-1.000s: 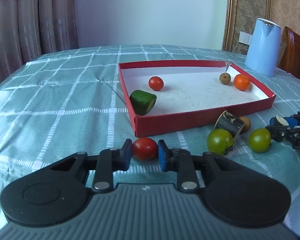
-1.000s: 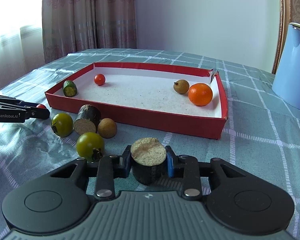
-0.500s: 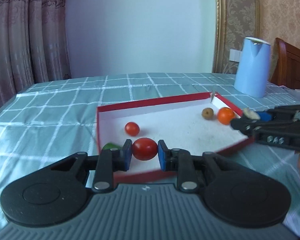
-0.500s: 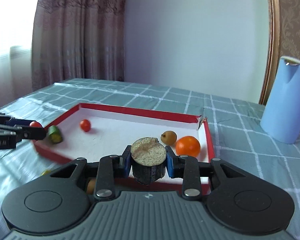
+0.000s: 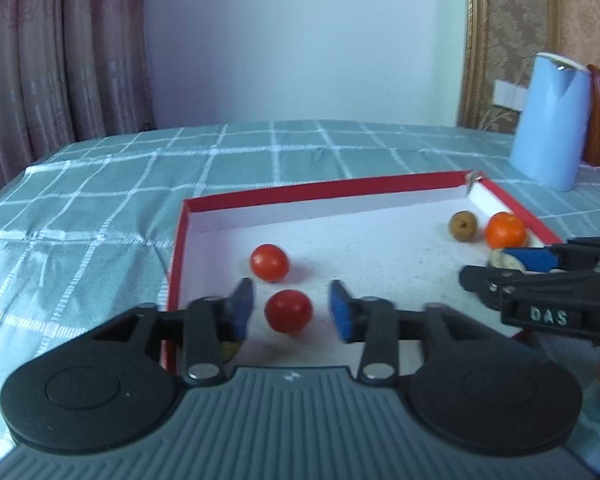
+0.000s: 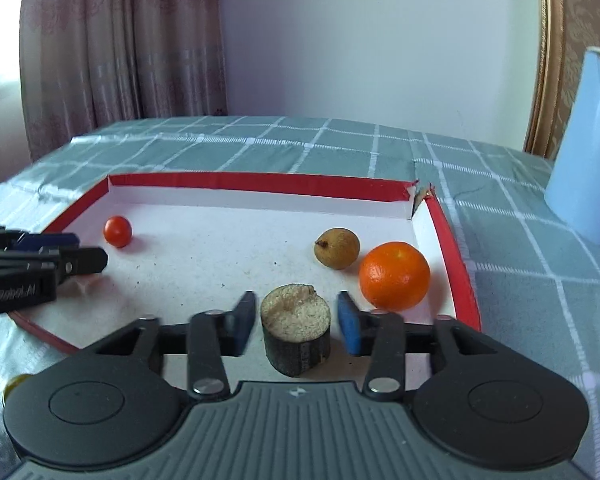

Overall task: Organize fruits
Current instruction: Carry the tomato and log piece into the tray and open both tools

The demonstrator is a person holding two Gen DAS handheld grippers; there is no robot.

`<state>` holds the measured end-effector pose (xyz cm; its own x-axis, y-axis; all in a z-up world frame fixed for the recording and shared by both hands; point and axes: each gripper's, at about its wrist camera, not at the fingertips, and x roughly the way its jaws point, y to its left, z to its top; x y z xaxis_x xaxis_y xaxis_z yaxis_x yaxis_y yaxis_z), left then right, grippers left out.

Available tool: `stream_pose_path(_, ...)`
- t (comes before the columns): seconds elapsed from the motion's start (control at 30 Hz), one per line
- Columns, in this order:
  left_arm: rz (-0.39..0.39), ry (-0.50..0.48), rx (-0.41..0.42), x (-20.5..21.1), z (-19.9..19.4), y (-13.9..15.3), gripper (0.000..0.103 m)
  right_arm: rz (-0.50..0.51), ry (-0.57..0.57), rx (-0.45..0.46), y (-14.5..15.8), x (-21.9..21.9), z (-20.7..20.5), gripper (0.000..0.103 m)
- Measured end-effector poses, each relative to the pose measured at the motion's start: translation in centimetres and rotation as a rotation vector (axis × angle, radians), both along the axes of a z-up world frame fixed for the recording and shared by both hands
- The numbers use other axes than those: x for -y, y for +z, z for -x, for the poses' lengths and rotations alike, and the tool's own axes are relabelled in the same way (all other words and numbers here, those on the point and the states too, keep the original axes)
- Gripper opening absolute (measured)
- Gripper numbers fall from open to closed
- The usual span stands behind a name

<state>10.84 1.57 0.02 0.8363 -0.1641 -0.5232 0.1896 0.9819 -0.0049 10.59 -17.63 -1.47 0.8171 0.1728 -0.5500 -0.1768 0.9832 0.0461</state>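
Covering the table, a green checked cloth (image 5: 100,208) meets curtains (image 5: 40,60); both grippers (image 5: 292,312) (image 6: 296,320) are opening, pads clear of tomato (image 5: 288,310) and upright, cut-face-up stub (image 6: 296,334).

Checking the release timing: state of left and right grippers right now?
Left gripper: jaws opening, pads clear of the red tomato between them, over the red tray.
Right gripper: jaws opening, pads clear of the dark cut chunk between them.
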Motion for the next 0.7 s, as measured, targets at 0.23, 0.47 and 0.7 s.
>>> stream_pose_path(0.23, -0.016, 0.019, 0.111, -0.3, 3.1, 0.6, 0.084, -0.157, 0.032, 0.027, 0.3, 2.1, 1.4, 0.054)
stream_pose_path(0.47, 0.112, 0.050, 0.094, -3.0, 6.1, 0.2, 0.088, -0.323, 0.136, 0.039, 1.4, 3.8, 5.3, 0.065)
stream_pose_path(0.7, 0.096, 0.016, 0.100, -2.6, 8.2, -0.2, 0.095, -0.073, 0.201, 0.121, 1.0, 0.6, 10.1, 0.075)
